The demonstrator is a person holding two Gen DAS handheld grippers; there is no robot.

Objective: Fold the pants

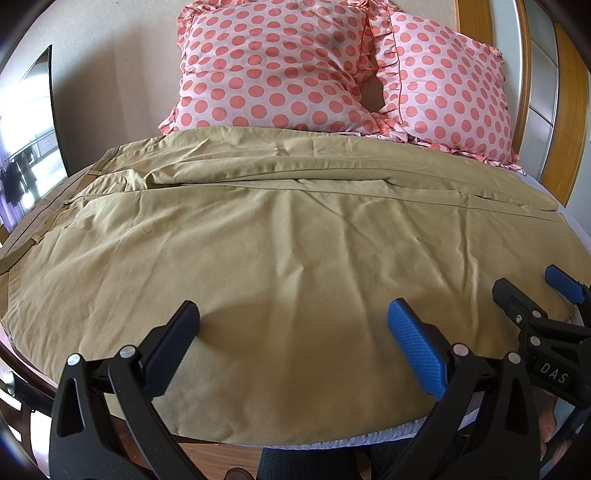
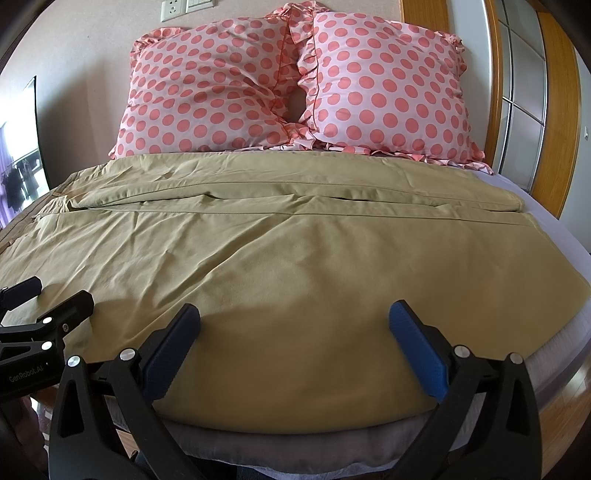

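One pair of khaki pants (image 1: 280,236) spread flat across the bed, waistband to the left, leg hems to the right, one leg lying along the far side beside the other. Left gripper (image 1: 293,325) poised low over the near edge of the cloth, fingers spread wide, nothing between them; right gripper (image 2: 294,325) likewise wide apart and empty above the same near edge. Only in the left wrist view: belt loops and stitched waistband (image 1: 40,218) running off the frame's left rim, plus the right gripper just beside on the right. Only in the right wrist view: wall sockets (image 2: 186,6) above the two polka-dot pillows (image 2: 295,85), a grey blanket edge (image 2: 295,448) under the pants at the bed's foot, and the white sheet (image 2: 554,218) bared past the hems. Hard to tell whether either gripper's fingertips touch the fabric. Waistband's far end cut off in both views.
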